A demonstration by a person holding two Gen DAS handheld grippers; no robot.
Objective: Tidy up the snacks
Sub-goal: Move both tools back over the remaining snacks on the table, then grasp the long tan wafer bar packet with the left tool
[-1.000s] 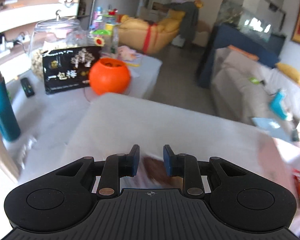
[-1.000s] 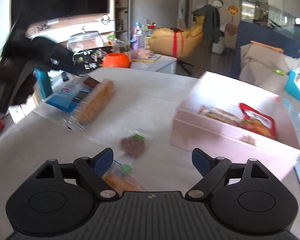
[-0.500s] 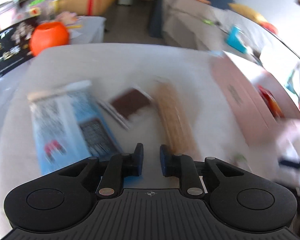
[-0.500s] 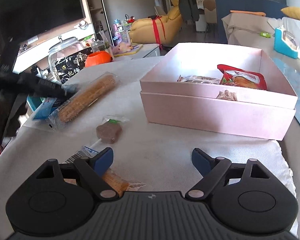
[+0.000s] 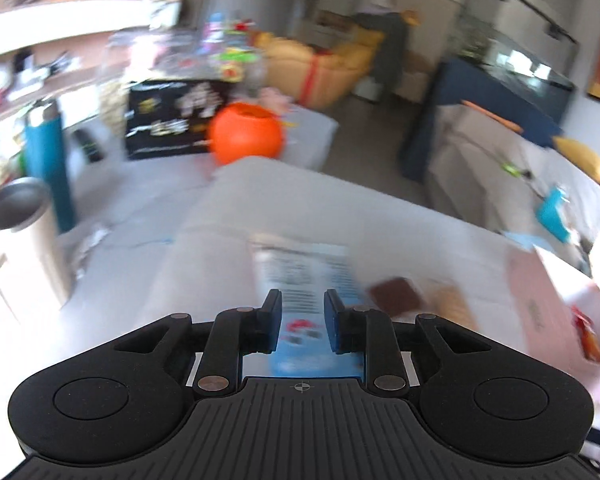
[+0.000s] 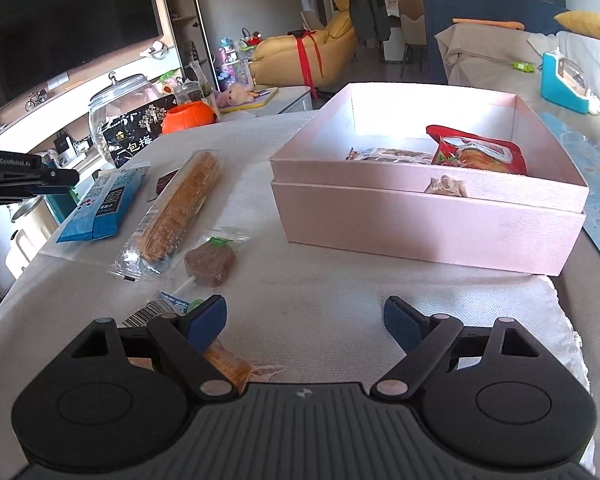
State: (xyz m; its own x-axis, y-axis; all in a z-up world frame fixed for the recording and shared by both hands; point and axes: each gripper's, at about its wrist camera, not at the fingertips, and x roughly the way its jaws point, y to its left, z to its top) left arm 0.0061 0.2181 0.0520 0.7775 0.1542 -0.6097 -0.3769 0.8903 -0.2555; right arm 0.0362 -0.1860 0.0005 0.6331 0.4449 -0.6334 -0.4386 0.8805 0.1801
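Inside the pink box [image 6: 432, 216] lie a red packet [image 6: 480, 156] and 2 smaller snacks; right hand-held gripper [image 6: 305, 320] released.

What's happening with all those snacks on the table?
A person with a gripper in each hand is sorting snacks into the pink box. The left gripper is nearly shut and empty, above the blue snack packet. The right gripper is open and empty. A red snack bag is in the box.

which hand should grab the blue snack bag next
Left, probably. The left hand-held gripper already lines up over the blue snack bag, though shut. The right hand-held gripper is open but sits nearer the pink box.
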